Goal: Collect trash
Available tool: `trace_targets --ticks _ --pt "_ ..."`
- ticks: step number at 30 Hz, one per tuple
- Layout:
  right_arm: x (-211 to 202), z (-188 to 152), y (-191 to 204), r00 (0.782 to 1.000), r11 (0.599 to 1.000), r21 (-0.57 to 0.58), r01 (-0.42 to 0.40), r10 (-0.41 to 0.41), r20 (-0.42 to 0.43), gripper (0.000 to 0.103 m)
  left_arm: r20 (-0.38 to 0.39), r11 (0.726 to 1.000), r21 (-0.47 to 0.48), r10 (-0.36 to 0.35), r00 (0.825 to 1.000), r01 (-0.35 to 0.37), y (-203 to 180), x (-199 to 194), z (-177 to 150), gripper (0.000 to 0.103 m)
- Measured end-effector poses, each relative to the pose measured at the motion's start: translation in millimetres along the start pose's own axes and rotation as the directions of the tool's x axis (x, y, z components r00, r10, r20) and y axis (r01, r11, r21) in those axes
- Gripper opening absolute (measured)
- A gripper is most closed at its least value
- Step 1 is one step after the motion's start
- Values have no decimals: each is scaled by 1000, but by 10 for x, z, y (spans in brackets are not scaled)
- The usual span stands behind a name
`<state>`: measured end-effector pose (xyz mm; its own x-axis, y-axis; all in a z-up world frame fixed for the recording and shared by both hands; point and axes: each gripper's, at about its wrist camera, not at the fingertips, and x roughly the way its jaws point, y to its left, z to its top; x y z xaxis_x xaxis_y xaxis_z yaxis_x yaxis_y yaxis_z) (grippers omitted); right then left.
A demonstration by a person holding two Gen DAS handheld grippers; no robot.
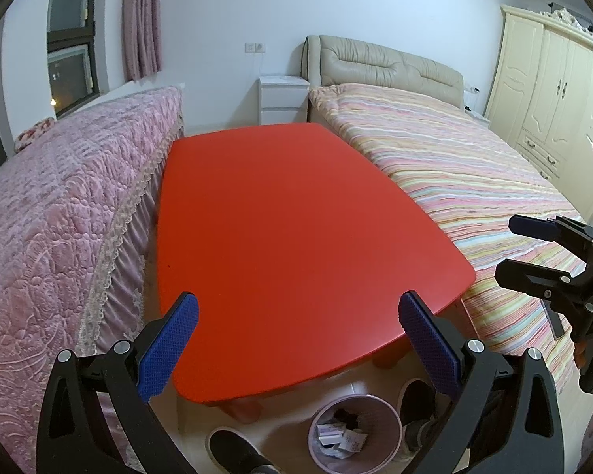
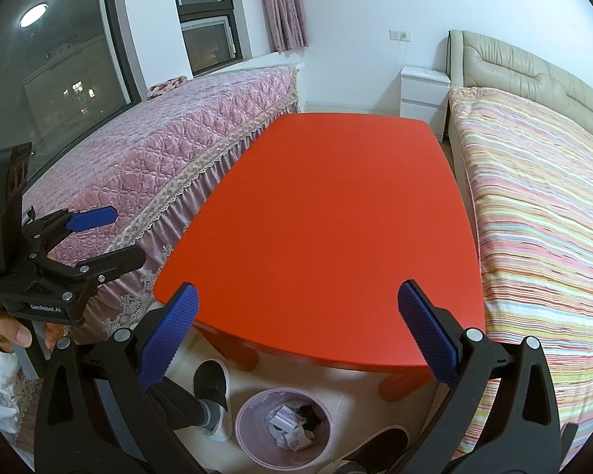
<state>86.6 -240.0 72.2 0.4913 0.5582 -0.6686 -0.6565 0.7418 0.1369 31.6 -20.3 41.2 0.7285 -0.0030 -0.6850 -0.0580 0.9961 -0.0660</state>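
Red table (image 1: 296,245) fills the centre of both views, with a pink quilted sofa (image 1: 59,205) at frame left and a striped bed (image 1: 474,181) at frame right. Bottom centre, on the floor by the table's near edge, a pink bin (image 2: 249,440) holds crumpled trash (image 2: 290,428). Left gripper (image 1: 296,339) and right gripper (image 2: 296,335) both gape wide, holding nothing, above the near table edge.

bin (image 2: 246,426) contents too small to id; slipper (image 1: 233,450) cut off by btm edge.
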Motion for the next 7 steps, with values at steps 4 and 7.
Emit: trace_targets --ticks 4,7 --pt "3 -3 2 1000 1000 0 -2 2 -1 99 -12 1000 1 15 1000 -15 0 16 4 97" --pt "-1 -24 8 1000 1000 0 -2 2 0 99 -8 1000 -10 18 1000 -18 21 0 -2 97"
